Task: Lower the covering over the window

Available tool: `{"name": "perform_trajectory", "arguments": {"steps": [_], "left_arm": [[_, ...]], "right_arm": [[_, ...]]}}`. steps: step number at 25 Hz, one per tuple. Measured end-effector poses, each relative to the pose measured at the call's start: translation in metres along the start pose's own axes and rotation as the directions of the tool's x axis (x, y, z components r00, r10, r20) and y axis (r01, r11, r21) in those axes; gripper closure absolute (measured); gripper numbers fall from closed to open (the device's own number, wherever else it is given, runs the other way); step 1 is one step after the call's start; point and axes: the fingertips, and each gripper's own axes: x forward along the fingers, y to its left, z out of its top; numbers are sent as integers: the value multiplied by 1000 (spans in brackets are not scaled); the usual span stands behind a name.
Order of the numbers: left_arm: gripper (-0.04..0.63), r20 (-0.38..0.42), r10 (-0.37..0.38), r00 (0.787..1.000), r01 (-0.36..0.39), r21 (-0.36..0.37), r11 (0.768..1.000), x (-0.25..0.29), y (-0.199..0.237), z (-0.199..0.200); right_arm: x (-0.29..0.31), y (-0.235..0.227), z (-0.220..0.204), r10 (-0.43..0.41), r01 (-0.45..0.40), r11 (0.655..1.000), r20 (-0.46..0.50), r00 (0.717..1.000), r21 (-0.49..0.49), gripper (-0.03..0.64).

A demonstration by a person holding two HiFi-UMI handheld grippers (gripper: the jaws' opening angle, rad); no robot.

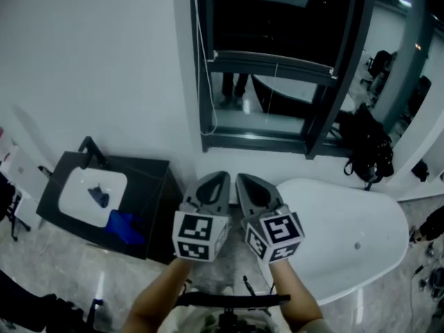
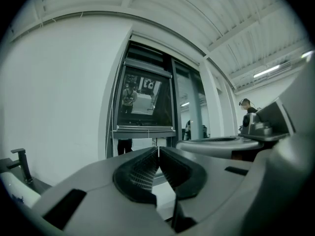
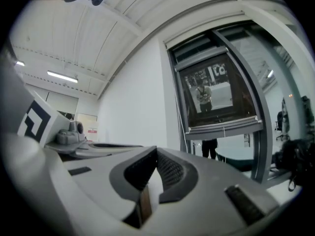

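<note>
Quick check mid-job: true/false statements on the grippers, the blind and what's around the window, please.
1. The left gripper and right gripper are both shut, nothing between the fingers. True.
2. The blind covers the whole window. False: the blind's bottom rail hangs partway down, leaving the window bare below it.
3. A pull cord hangs at the window's left edge. True.
4. The left gripper holds the cord. False: it is apart from it, short of the window.
5. The bathtub is at the head view's left. False: the bathtub is at the right; a sink is at the left.
</note>
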Motion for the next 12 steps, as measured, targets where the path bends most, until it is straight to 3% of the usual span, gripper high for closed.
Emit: {"name": "perform_trajectory", "arguments": {"steps": [12], "left_arm": [[571,-36,-40,999,41,12,999,-35,19,-9]], "right_arm": [[5,39,-6,-45,45,999,-23,999,11,609]]}}
